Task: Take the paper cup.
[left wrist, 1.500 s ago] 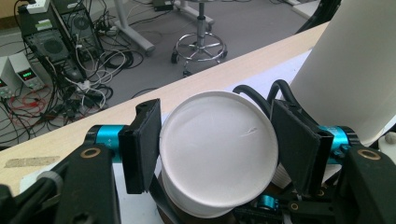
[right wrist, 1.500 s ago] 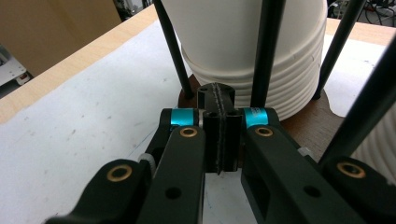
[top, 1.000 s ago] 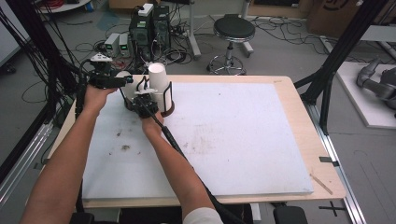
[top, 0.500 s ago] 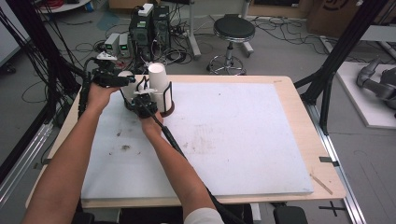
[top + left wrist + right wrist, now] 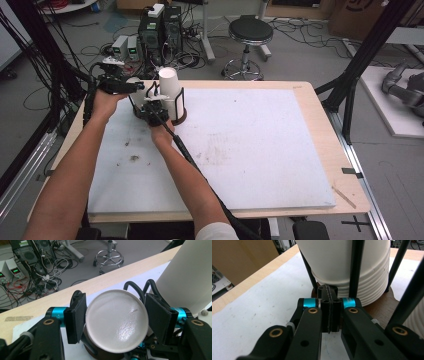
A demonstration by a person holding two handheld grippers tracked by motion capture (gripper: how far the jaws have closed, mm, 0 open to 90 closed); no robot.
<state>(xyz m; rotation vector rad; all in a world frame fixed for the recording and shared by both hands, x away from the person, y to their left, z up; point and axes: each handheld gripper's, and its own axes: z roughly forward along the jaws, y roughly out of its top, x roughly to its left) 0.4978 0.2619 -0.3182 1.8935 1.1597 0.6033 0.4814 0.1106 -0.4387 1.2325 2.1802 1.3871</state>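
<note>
The left gripper (image 5: 113, 320) squeezes a white paper cup (image 5: 117, 320) between its pads – the right gripper (image 5: 329, 312) is pressed together, empty, just before the cup holder (image 5: 377, 307).

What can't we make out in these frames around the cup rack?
- Cup count in the stack: right gripper view, top cut by the frame edge, rack bars cross it.
- Body of the held cup: left gripper view faces one flat round end; left gripper pads cover its sides.
- Rack base: high view, small, partly behind the right gripper.
</note>
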